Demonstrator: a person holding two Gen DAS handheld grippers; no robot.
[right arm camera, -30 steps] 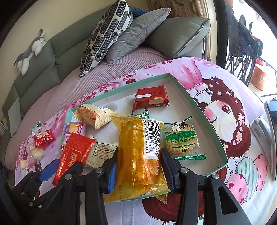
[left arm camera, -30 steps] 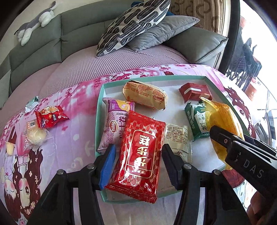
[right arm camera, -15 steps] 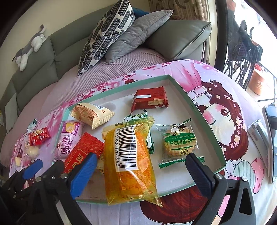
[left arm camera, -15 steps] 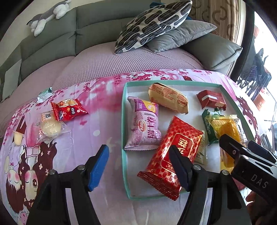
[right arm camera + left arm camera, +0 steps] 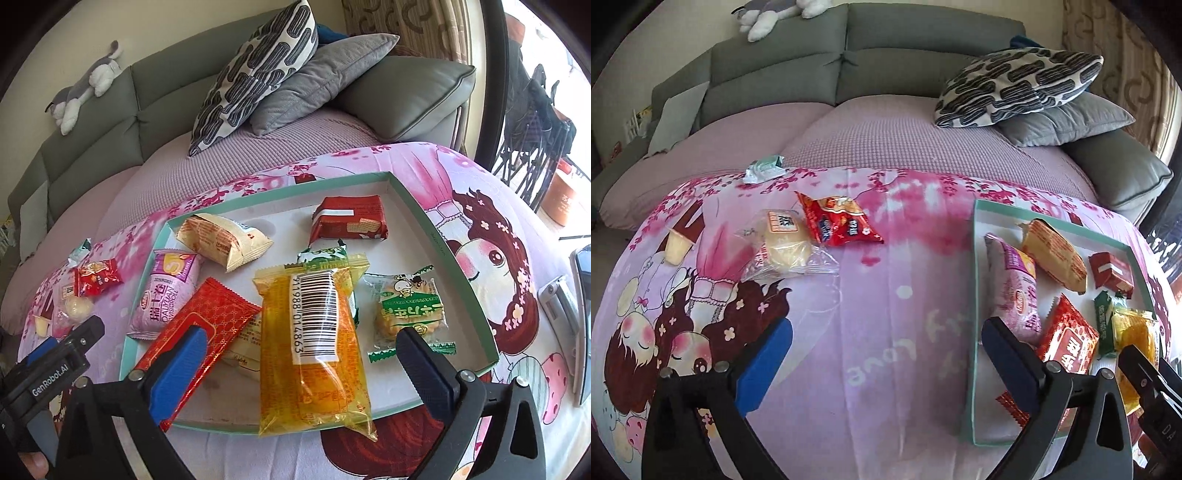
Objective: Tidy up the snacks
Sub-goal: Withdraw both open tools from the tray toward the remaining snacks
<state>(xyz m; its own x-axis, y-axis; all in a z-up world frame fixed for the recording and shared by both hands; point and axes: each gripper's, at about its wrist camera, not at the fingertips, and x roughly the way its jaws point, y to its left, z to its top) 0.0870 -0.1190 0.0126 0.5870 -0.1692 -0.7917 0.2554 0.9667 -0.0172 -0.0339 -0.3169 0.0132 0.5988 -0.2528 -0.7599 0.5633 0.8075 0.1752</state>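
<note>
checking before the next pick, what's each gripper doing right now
left gripper: open, jaws just opened, nothing between them.
right gripper: open, jaws wide either side of the yellow packet, not pressing it.

A table draped in a pink cartoon-print cloth (image 5: 886,332) carries a teal-rimmed tray (image 5: 447,254) of snacks, with a red packet (image 5: 838,221), wrapped bun (image 5: 785,251) and jelly cup (image 5: 677,245) lying loose beside it.

A grey sofa (image 5: 92,147) stood against a cream wall (image 5: 110,33), with a plush toy (image 5: 85,88) on its backrest and a patterned cushion (image 5: 255,74) leaning on a grey one (image 5: 321,77). Daylight entered at right.
</note>
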